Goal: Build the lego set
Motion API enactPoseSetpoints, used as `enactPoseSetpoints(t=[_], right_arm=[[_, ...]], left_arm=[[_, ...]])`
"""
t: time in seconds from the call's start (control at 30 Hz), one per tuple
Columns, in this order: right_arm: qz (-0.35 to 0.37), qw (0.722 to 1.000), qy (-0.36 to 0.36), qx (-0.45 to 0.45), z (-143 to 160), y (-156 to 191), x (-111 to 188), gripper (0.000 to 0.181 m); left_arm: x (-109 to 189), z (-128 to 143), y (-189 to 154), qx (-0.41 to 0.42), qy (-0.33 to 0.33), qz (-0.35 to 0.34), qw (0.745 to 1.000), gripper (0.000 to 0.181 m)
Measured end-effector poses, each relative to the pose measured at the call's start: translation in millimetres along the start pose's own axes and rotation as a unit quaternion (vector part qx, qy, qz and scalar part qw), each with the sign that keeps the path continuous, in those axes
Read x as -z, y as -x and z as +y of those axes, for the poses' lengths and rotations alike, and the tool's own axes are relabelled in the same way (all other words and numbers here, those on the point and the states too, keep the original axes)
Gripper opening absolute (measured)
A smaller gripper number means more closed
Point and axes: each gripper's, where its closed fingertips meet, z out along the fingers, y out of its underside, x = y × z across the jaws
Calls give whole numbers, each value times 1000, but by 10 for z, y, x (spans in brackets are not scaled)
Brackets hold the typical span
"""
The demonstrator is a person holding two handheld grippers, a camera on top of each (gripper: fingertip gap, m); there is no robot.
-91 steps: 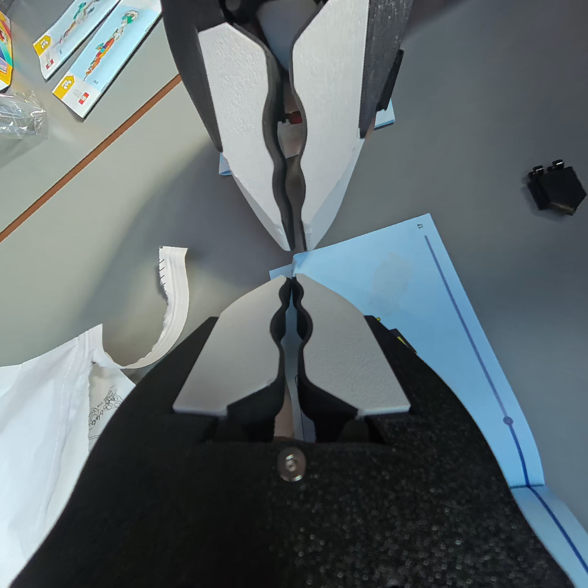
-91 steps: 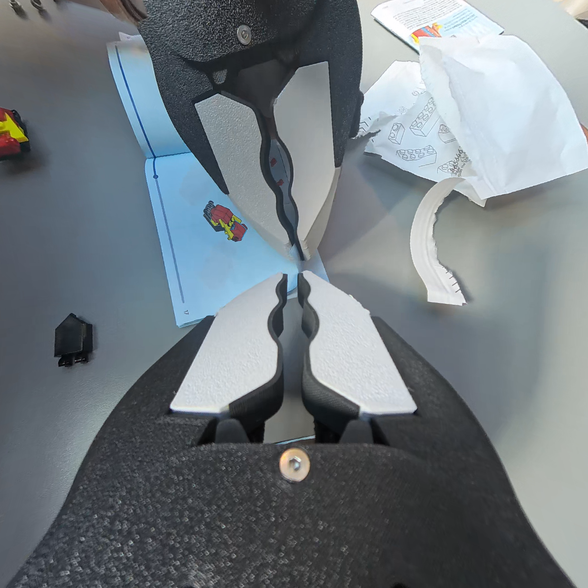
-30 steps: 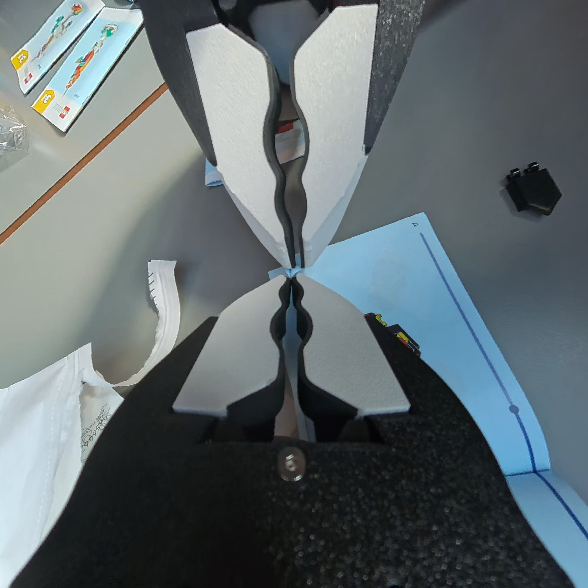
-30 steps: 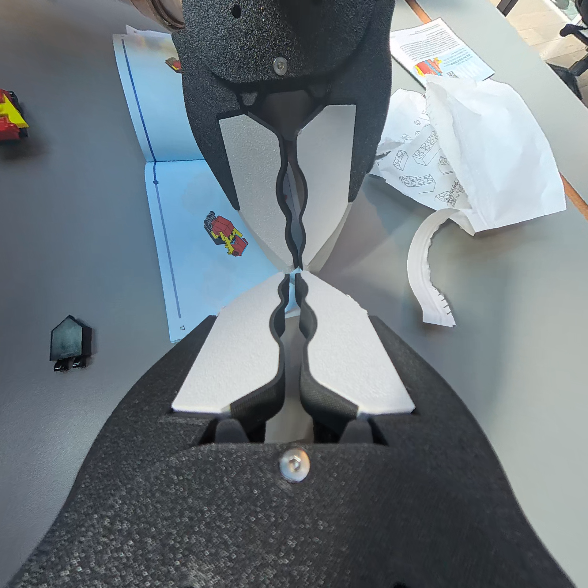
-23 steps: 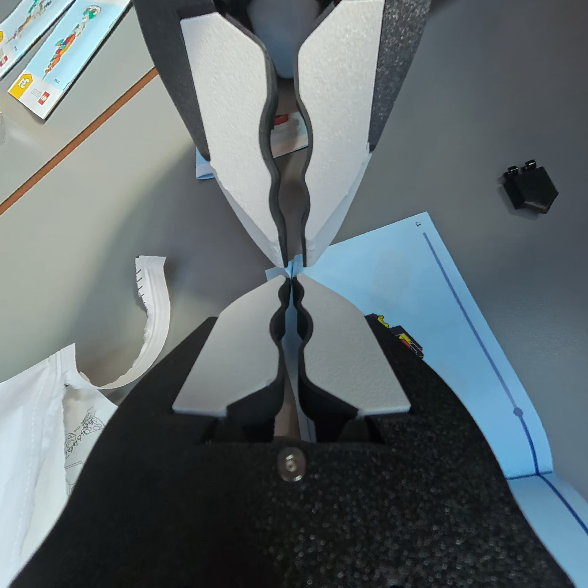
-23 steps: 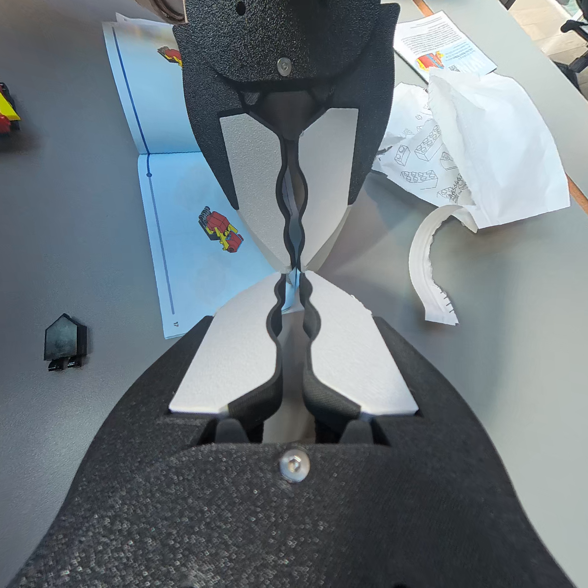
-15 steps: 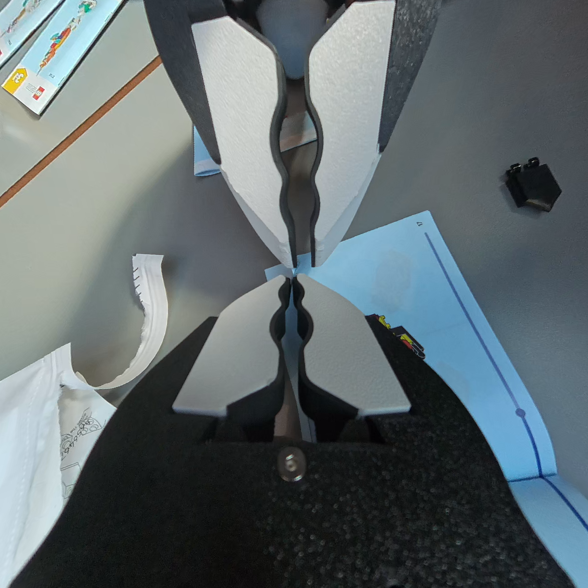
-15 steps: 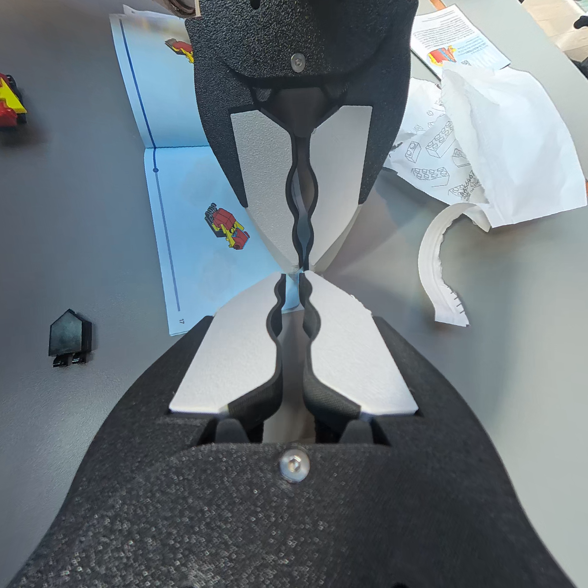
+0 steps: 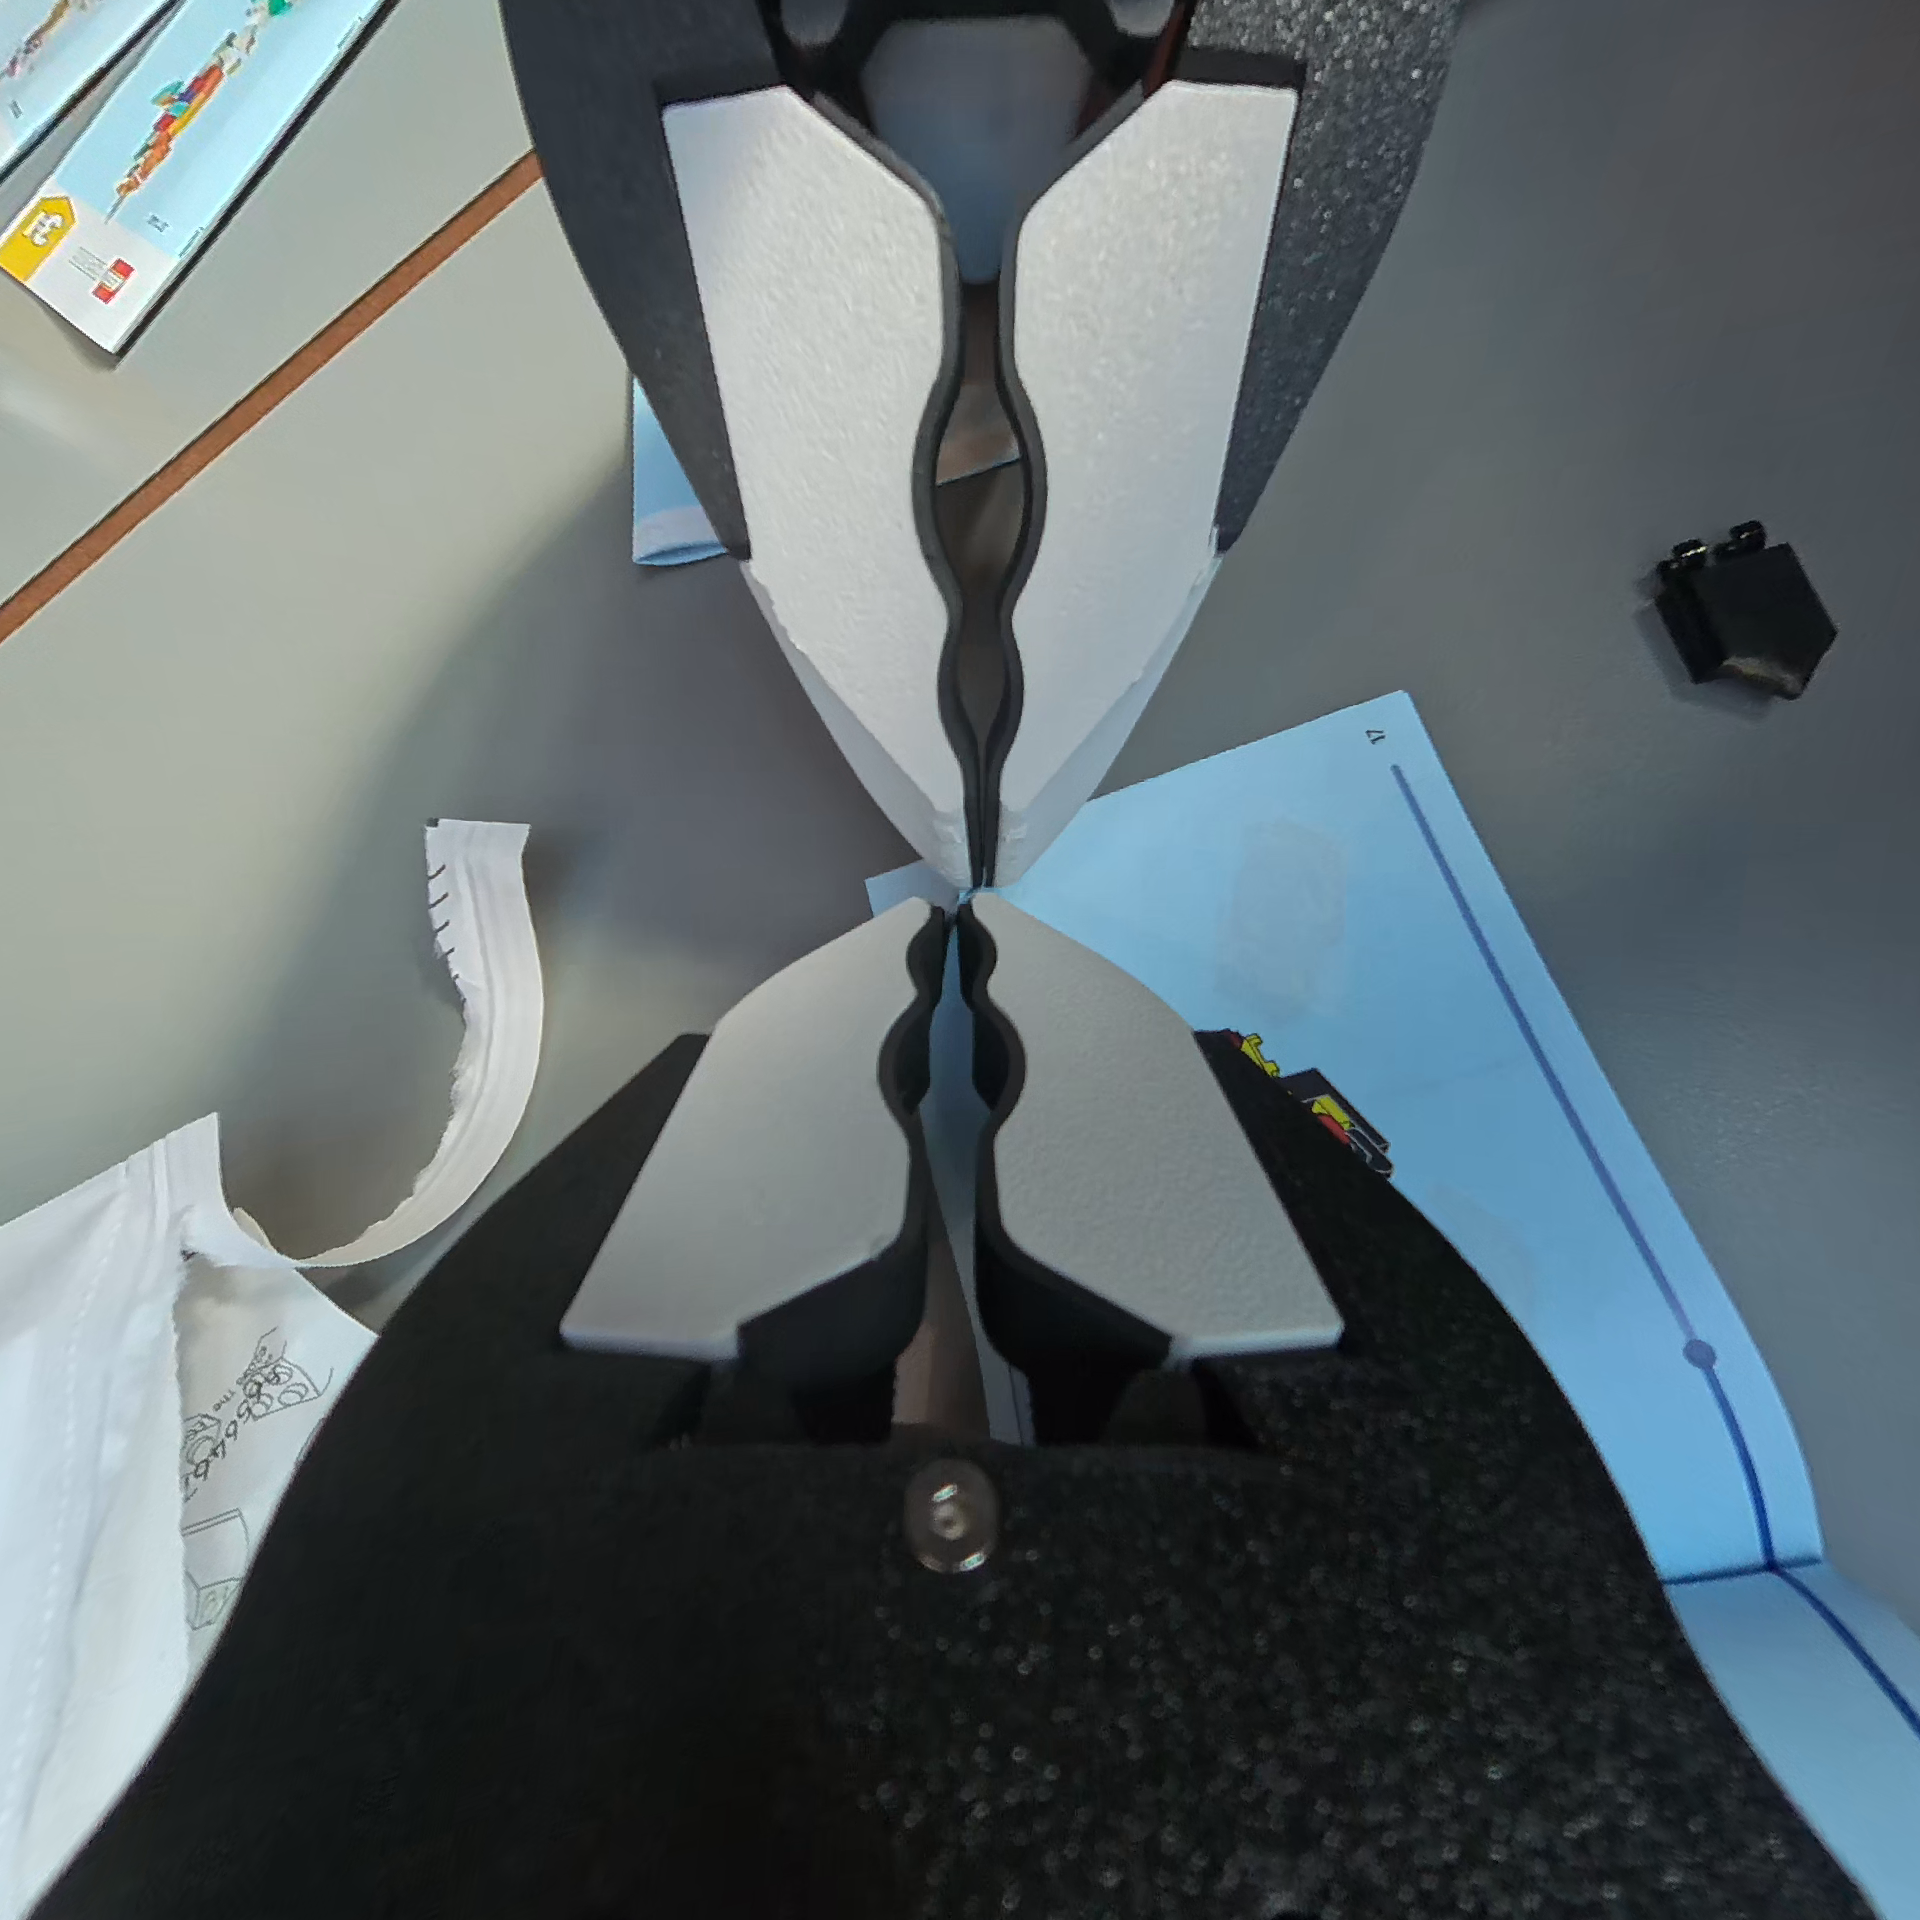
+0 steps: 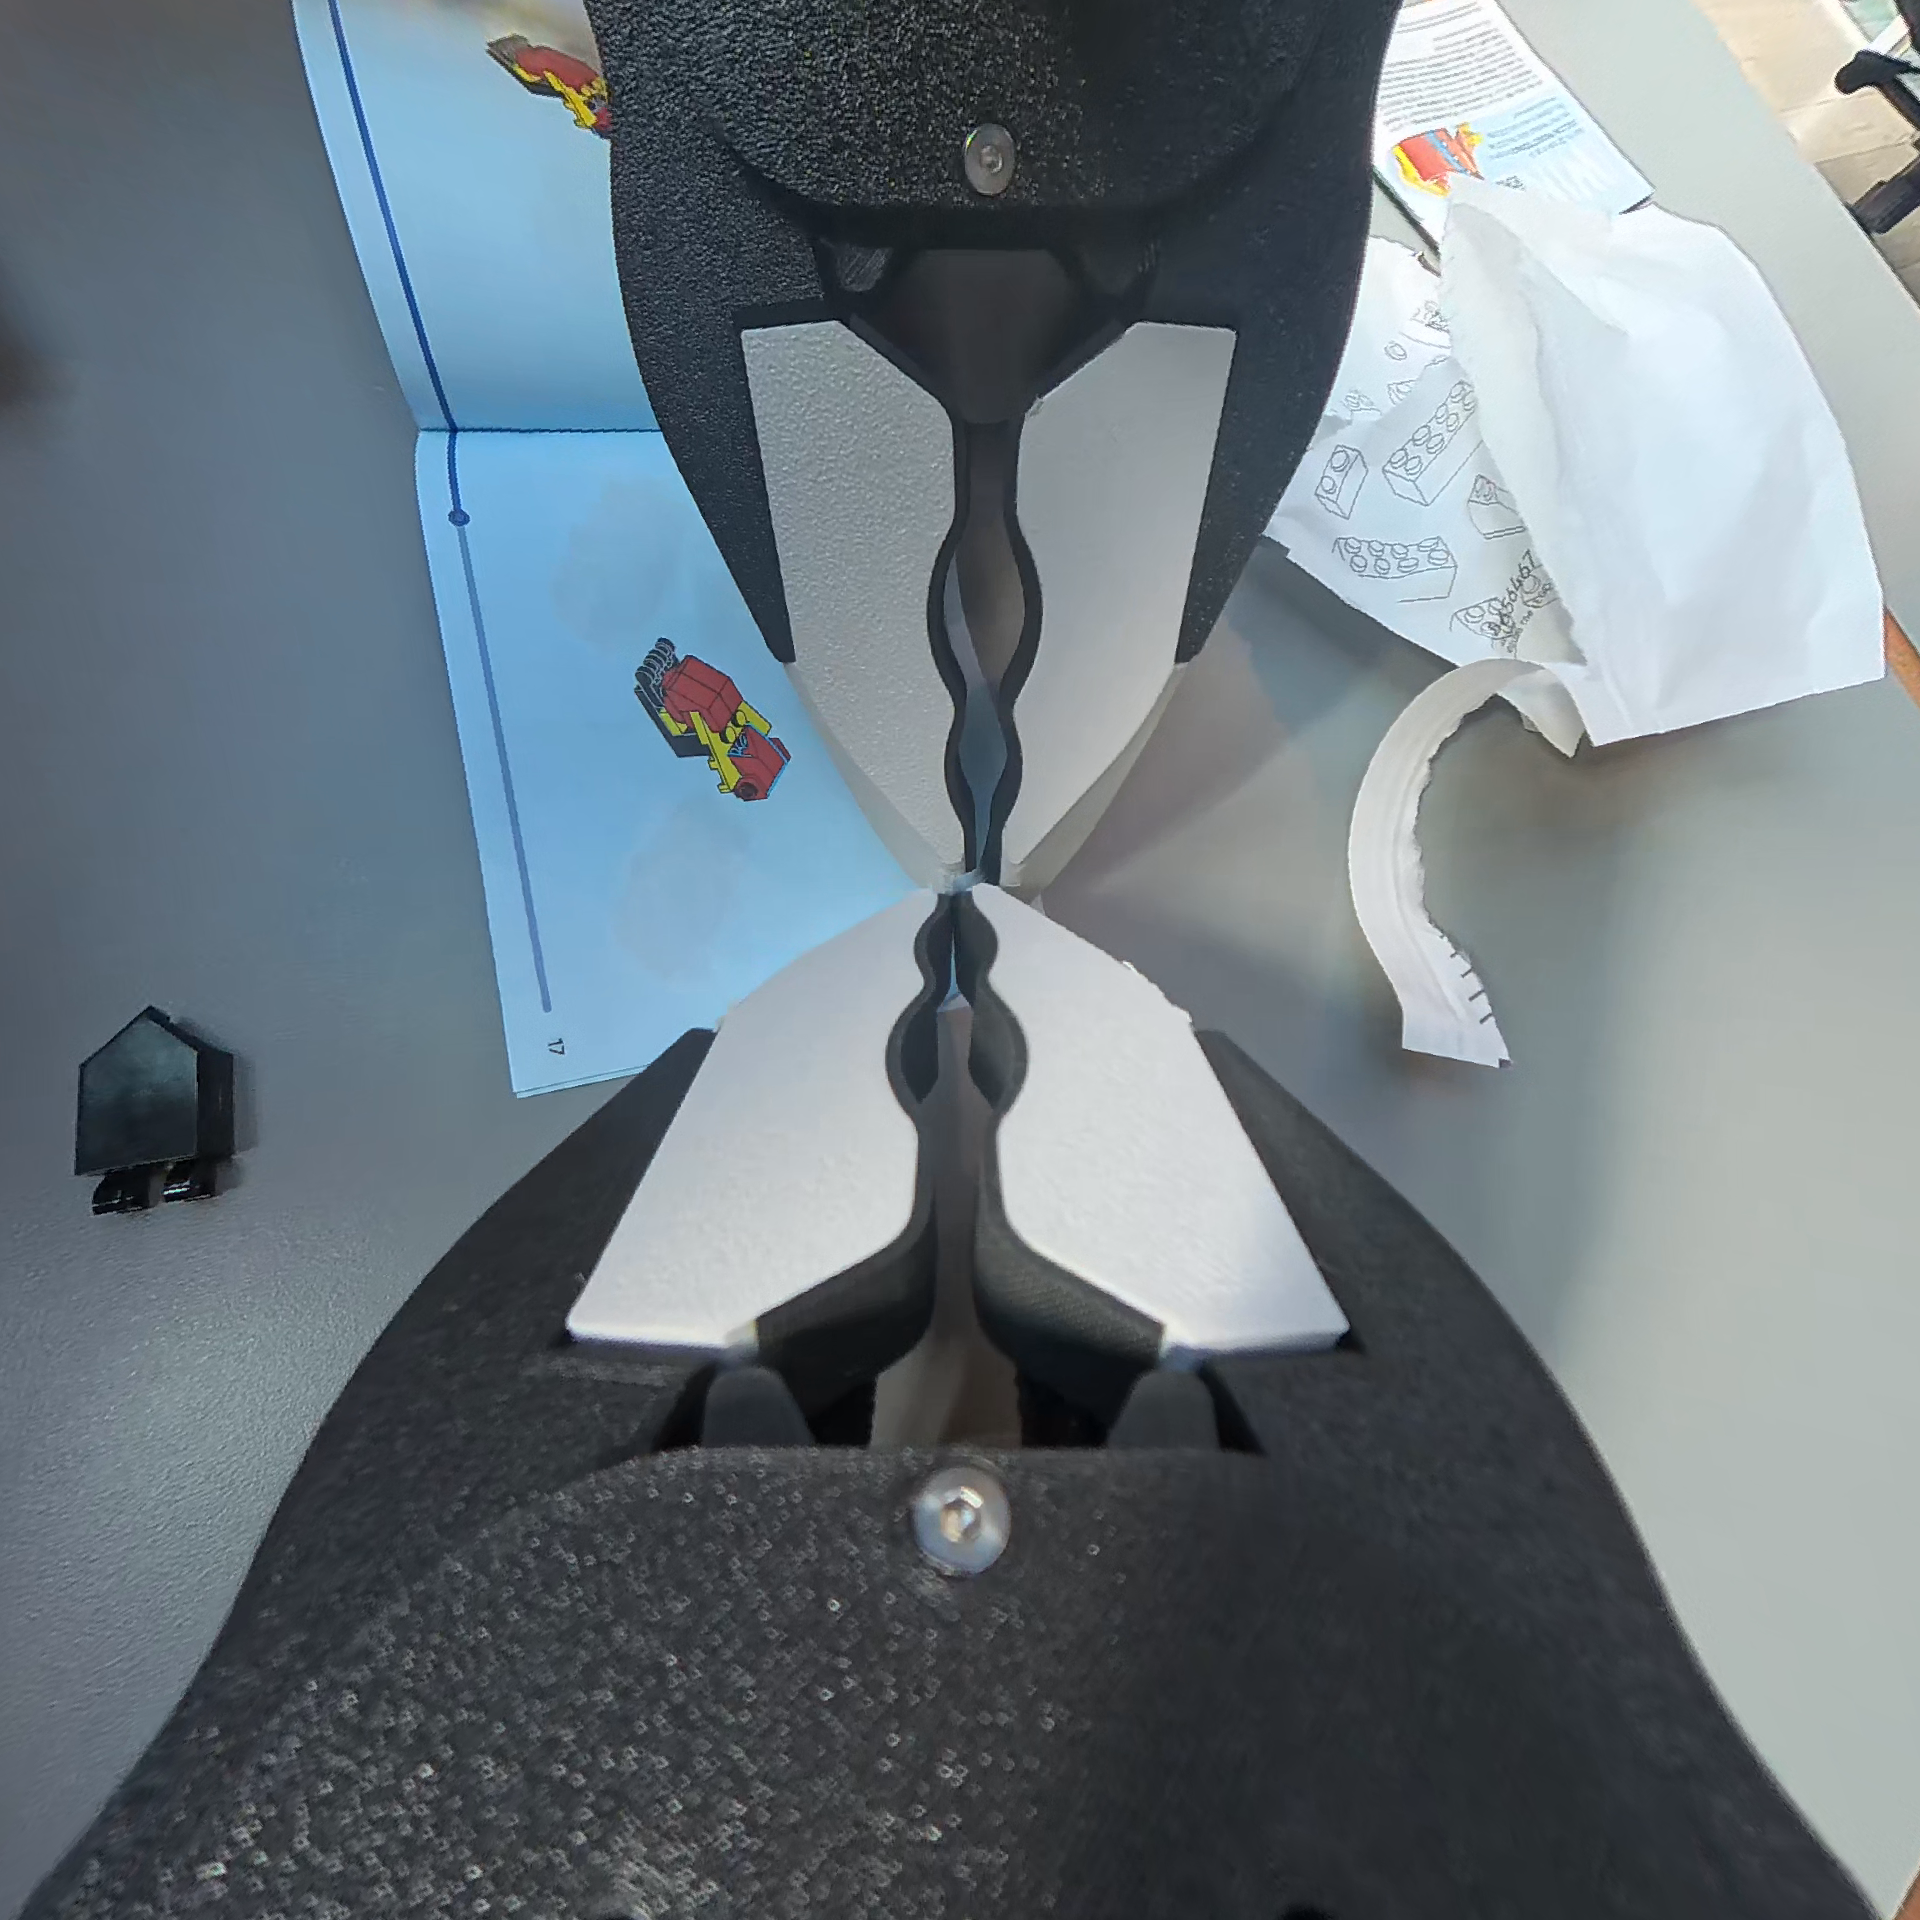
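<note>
Both the left gripper (image 9: 954, 906) and right gripper (image 10: 954, 902), reopened a moment ago, now pinch the booklet page (image 9: 1299, 914) corner at twelve o'clock, page-turning.

A grey table (image 9: 312, 727) carries it all, with a brown strip (image 9: 260, 405) crossing the upper left of the left wrist view and two light-blue leaflets (image 9: 156, 177) lying beyond it in the corner. An open blue instruction booklet (image 10: 582, 665) lies flat at centre left of the right wrist view, a black lego piece (image 10: 151, 1107) sits apart at the left edge, and torn white paper packaging (image 10: 1662, 468) sprawls at upper right, its curled strip (image 10: 1392, 831) just below. Another printed leaflet (image 10: 1507, 135) lies at the top right, partly under that packaging.
</note>
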Motion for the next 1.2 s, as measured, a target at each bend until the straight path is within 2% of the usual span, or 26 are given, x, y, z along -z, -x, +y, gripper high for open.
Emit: enactPoseSetpoints(t=[0.13, 0.27, 0.43, 0.57, 0.63, 0.73, 0.83, 1.0, 1.2], right_arm=[[-1, 1000, -3, -9, -10, -28, 20, 0], [-7, 1000, -7, -16, -60, -50, 68, 0], [-46, 998, -9, -42, -201, -59, 152, 0], [-108, 990, -1, -86, -438, -65, 191, 0], [-121, 986, 25, -110, -530, -105, 183, 0], [-131, 982, 41, -130, -720, -156, 196, 0], [-151, 977, 34, -146, -981, -157, 189, 0], [-185, 969, 14, -165, -1356, -96, -34, 0], [-220, 957, -8, -190, -1555, 105, -464, 0]], left_arm=[[37, 8, 37, 0, 3, -15, 1000, 7], [224, 71, 102, -3, 32, -57, 998, 12], [684, 215, 20, 5, 83, -124, 989, 12], [1085, 189, -165, 47, 59, -179, 981, 10], [1190, 339, -301, 56, 95, -191, 975, 8], [1250, 692, -488, 46, 191, -190, 962, 5], [1212, 796, -620, 52, 202, -162, 965, 2], [1202, 775, -602, 35, 156, -167, 973, 0], [1796, 646, -704, -6, 154, -234, 960, 0]])
